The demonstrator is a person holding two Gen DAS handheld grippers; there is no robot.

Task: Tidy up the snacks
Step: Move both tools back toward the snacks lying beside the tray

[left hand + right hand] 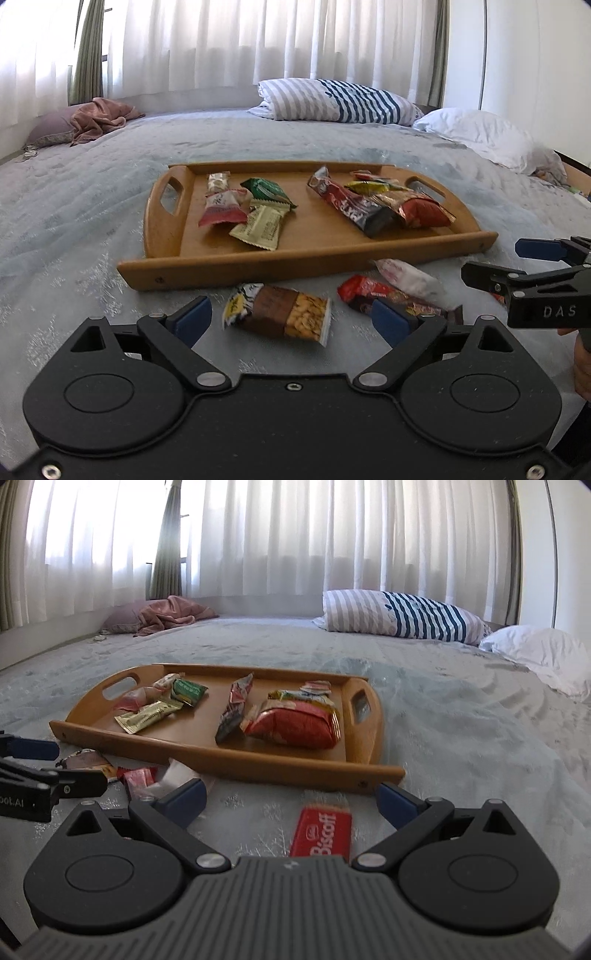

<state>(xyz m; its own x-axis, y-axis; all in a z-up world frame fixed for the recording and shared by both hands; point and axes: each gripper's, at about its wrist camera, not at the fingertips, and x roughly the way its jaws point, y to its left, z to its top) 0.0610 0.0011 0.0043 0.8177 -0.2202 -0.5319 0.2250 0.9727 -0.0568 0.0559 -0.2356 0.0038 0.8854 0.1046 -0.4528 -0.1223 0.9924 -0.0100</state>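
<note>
The right gripper (291, 797) hangs with jaws spread wide over a red Biscoff packet (320, 834) lying on the bedspread (461, 738) – just off the wooden tray's (221, 762) near edge. Snack packets fill the tray; more wrappers (140, 777) lie by its near-left corner.

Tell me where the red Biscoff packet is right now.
The Biscoff packet lies on the bedspread in the right wrist view, just in front of the wooden tray's near rim, between the open right gripper's fingers, untouched.
</note>
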